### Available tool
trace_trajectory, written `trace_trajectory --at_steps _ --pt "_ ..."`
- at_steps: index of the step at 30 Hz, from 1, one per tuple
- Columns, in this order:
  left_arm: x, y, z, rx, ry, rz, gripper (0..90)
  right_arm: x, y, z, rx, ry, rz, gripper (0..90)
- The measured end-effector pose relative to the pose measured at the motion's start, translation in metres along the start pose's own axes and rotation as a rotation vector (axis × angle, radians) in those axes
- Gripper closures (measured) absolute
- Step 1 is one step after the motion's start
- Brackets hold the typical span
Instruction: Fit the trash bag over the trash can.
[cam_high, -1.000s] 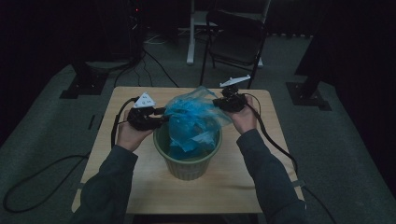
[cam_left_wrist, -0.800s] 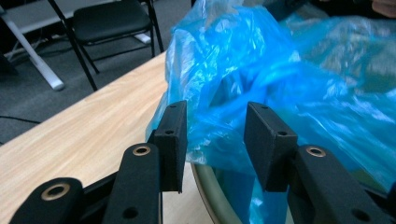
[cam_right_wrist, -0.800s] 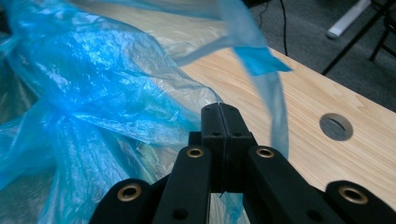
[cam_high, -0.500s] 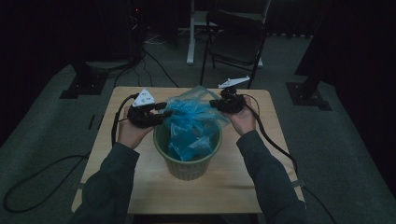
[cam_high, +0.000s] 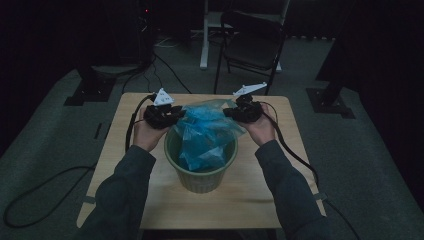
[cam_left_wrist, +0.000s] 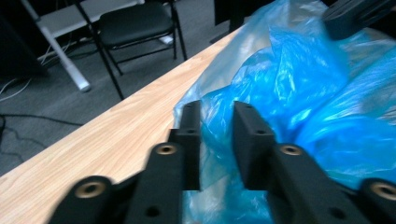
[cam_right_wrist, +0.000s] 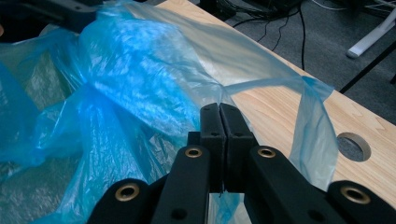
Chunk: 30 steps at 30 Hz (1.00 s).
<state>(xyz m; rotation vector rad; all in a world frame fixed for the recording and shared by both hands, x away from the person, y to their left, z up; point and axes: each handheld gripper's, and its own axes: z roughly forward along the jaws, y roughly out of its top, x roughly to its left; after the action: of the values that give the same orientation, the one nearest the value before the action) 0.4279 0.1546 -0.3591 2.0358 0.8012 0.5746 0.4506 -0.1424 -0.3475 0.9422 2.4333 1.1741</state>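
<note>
Between the left gripper (cam_left_wrist: 217, 135)'s jaws, a fold of the blue plastic bag (cam_left_wrist: 299, 93) is lying; the jaws have just been closing and are standing narrowly apart, not yet pressing it. Across the bin, the right gripper (cam_right_wrist: 219, 122) is clamping its jaws together on the bag's edge. Stretched crosswise between both grippers, the bag is hanging down into the green wastebasket (cam_high: 202, 179), which is standing upright at the middle of the wooden table (cam_high: 125, 165).
</note>
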Motion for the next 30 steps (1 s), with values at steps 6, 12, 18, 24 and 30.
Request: trace_trajectory --at_steps 6,12,18,24,30 --pt "0.007 -0.006 0.002 0.006 0.007 -0.036 88.5 -0.001 -0.001 0.001 0.021 -0.003 -0.002 86.5" --pt "0.016 -0.017 0.004 0.031 0.004 -0.078 89.1 0.001 -0.004 0.004 0.059 -0.013 -0.017 88.7" --pt "0.020 -0.026 0.007 0.048 -0.013 -0.104 89.0 0.005 -0.006 0.004 0.086 -0.013 -0.034 90.0" --pt "0.023 -0.035 0.006 0.048 -0.042 -0.133 86.8 0.008 -0.014 -0.003 0.086 -0.009 -0.042 90.0" --pt "0.025 -0.044 -0.002 0.023 -0.078 -0.154 78.4 -0.001 -0.028 -0.020 0.040 0.018 -0.002 89.0"
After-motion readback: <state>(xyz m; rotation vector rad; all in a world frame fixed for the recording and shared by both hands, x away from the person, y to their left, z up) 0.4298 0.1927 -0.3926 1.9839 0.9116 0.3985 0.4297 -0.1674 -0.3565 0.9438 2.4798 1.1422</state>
